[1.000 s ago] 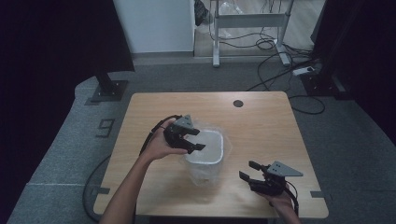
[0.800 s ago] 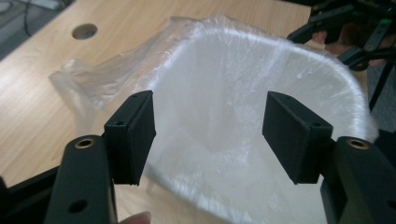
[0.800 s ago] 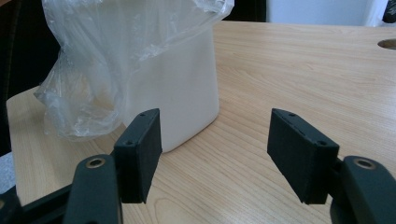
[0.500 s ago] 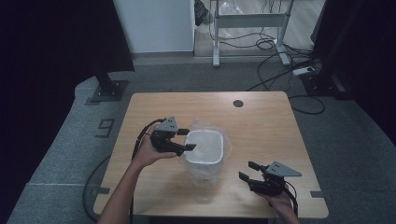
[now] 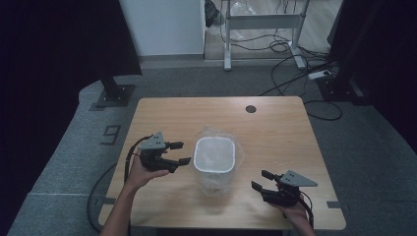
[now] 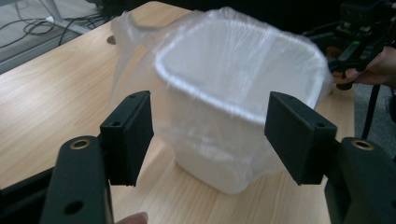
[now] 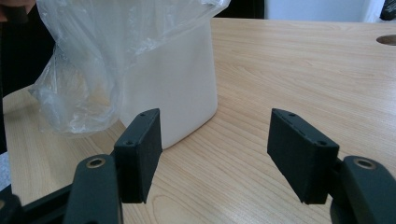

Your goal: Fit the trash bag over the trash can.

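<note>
With the white bin (image 5: pixel 214 155) mid-table already wearing its plastic liner (image 6: pixel 140 65), both the left gripper (image 5: pixel 178 153) and right gripper (image 5: pixel 261 180) stood wide-jawed and empty beside it, so tucking the loose film seemed next
</note>
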`<state>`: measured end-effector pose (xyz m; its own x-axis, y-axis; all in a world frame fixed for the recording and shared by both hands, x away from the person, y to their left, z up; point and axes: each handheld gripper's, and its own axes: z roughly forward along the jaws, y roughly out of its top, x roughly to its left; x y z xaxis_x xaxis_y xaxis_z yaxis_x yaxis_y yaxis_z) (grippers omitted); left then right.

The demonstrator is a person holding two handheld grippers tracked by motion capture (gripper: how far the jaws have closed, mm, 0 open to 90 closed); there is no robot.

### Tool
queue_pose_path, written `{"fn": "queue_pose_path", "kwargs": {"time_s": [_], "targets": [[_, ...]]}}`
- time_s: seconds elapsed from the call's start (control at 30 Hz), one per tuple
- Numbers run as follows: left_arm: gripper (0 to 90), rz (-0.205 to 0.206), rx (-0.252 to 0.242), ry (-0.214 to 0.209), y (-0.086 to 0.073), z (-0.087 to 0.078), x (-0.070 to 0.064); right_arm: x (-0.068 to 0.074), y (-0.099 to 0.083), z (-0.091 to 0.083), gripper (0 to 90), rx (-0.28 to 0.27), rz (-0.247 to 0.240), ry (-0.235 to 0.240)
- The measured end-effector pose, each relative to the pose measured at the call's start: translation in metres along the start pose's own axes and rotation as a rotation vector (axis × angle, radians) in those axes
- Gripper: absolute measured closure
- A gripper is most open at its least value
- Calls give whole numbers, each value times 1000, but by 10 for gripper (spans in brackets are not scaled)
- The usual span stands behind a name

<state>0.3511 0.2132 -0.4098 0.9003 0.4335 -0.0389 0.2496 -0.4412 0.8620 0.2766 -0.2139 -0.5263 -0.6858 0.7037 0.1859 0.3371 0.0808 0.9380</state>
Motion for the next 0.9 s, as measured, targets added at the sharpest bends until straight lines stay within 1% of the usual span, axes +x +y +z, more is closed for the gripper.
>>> {"fn": "queue_pose_path", "kwargs": {"time_s": [0.07,0.1,0.13,0.2,0.23,0.27,0.3,0.33,0.37,0.4,0.57,0.83,0.9], "targets": [[326,-16,-7,12,-11,-4,0,0,0,1,351,2,-1,0],[326,-16,-7,12,-11,-4,0,0,0,1,351,2,-1,0],[326,-30,-17,15,-19,-7,1,1,-1,1,351,3,-3,0],[326,-44,-26,19,-26,-11,2,1,-1,1,351,4,-3,0],[326,-44,-26,19,-26,-11,2,1,-1,1,351,4,-3,0],[326,-58,-35,26,-33,-14,2,0,-1,1,351,3,-2,-2],[326,-58,-35,26,-33,-14,2,0,-1,1,351,3,-2,-2],[325,-75,-50,18,-39,-16,2,0,-1,1,351,3,-2,-3],[325,-75,-50,18,-39,-16,2,0,-1,1,351,3,-2,-3],[325,-77,-49,31,-43,-17,2,0,-1,1,351,4,-3,-5],[324,-92,-50,47,-54,-20,1,-1,-2,1,351,5,4,-6],[322,-106,-42,49,-61,-20,1,0,-2,0,351,3,6,-5],[323,-107,-30,44,-62,-17,1,0,-2,0,349,3,6,-6]]}}
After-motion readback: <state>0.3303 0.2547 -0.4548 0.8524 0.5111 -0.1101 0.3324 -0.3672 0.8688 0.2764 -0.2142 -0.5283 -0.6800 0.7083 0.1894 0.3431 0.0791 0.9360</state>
